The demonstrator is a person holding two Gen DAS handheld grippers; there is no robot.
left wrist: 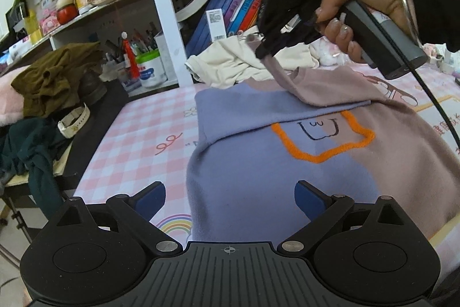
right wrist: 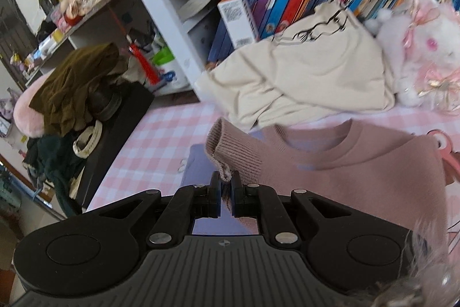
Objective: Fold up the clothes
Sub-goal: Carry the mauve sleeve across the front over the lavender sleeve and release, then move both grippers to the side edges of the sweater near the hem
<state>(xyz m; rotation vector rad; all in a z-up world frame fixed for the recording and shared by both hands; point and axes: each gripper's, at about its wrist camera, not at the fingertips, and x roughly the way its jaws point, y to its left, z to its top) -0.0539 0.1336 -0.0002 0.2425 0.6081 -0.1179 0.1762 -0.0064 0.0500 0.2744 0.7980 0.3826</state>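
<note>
A lavender and dusty-pink knit sweatshirt [left wrist: 258, 163] with an orange stitched outline on its chest lies flat on the pink-and-white checked worktop [left wrist: 135, 134]. Its pink sleeve with a ribbed cuff [right wrist: 227, 151] is lifted across the body, the cuff edge pinched between the pressed-together fingers of the right gripper [right wrist: 226, 183], held by a hand [left wrist: 359, 16]. The left gripper [left wrist: 230, 200] hovers over the lavender hem side, spread wide and holding nothing. A crumpled cream garment [right wrist: 302, 76] lies behind, against the bookshelf.
</note>
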